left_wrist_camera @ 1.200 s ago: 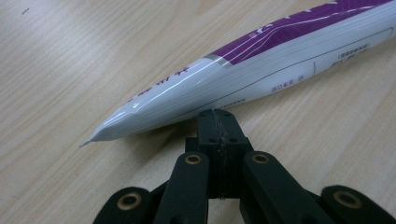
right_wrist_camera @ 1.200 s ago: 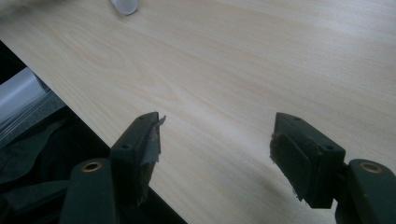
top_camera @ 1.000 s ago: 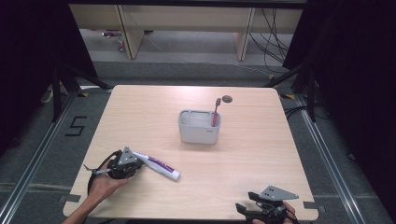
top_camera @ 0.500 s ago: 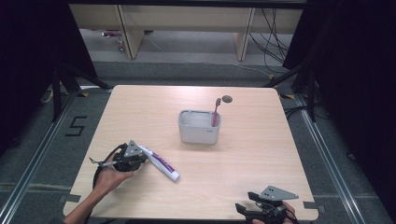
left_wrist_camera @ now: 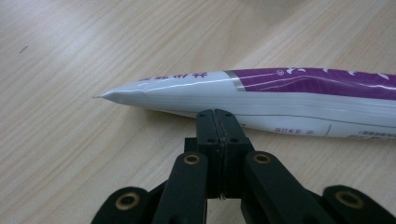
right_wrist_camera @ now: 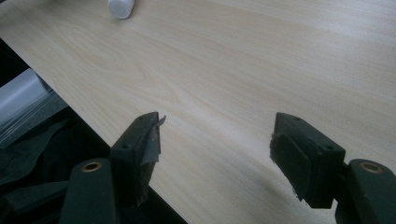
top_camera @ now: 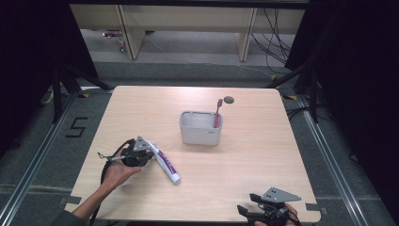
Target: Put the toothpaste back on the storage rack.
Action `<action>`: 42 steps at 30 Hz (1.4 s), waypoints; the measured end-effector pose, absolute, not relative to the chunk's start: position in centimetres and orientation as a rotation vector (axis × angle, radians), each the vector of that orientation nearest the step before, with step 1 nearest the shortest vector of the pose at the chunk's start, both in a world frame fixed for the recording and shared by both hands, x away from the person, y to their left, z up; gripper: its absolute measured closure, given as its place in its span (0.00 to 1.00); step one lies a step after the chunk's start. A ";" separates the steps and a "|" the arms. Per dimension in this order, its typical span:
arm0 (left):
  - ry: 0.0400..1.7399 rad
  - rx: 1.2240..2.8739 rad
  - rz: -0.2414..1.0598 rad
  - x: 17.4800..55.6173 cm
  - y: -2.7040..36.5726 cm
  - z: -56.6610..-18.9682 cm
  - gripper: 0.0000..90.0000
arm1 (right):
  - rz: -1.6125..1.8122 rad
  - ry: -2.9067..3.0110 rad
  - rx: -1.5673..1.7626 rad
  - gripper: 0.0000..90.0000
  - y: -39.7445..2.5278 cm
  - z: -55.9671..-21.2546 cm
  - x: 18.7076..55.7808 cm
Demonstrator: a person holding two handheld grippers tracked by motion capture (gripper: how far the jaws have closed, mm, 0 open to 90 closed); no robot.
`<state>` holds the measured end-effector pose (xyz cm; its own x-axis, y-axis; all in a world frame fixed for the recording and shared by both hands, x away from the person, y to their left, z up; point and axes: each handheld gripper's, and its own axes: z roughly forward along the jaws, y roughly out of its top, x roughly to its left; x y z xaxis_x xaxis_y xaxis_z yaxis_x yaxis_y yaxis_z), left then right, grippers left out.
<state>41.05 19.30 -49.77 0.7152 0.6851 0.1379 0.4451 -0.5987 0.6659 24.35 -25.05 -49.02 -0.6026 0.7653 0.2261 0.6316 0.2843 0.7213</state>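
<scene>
Nearest the person, the right gripper [top_camera: 248, 205] sits at the table's [top_camera: 263, 155] front right edge, held low in the hand, its grey plate on top. In the right gripper view its jaws stand wide apart with bare wood between them, nothing gripped, and the tube's white cap [right_wrist_camera: 121, 8] shows far off at the top.

Over on the left, the left hand [top_camera: 115, 172] reaches in from the front edge with the left gripper [top_camera: 149, 154] right at the tube [top_camera: 163, 161]. The left gripper view tells it plainly: jaws pressed flat together, nothing between them, tips [left_wrist_camera: 216, 122] right at the side of the tube near its crimped tail. Whether they actually touch it cannot be told.

The tube lies flat on the wood in the front-left part of the table, white with a purple band, crimped end by the gripper, cap end pointing toward the front right.

Farther back, near the centre, stands the grey caddy [top_camera: 200, 127], well apart from the tube. A red toothbrush [top_camera: 218, 113] stands upright in its right end. Beyond that, a round dark hole [top_camera: 228, 100] sits near the far edge.
</scene>
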 end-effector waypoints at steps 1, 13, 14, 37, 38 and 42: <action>0.856 2.306 0.510 41.2 19.2 -49.8 0.98 | 1.217 2.379 1.303 0.37 -25.1 -49.0 24.4; 0.884 2.302 0.490 42.0 18.3 -50.0 0.98 | 1.215 2.376 1.250 0.37 -25.2 -49.1 24.6; 0.893 2.300 0.485 42.0 18.2 -50.1 0.98 | 1.221 2.377 1.259 0.37 -25.2 -49.1 24.6; 1.068 2.291 0.298 42.3 18.6 -47.3 0.65 | 1.239 2.368 1.285 0.37 -25.0 -49.2 24.5; 1.080 2.286 0.279 42.3 18.7 -47.0 0.63 | 1.215 2.377 1.270 0.37 -25.1 -49.2 24.5; 1.164 2.253 0.202 42.6 18.7 -46.6 0.55 | 1.222 2.383 1.271 0.37 -25.0 -49.2 24.5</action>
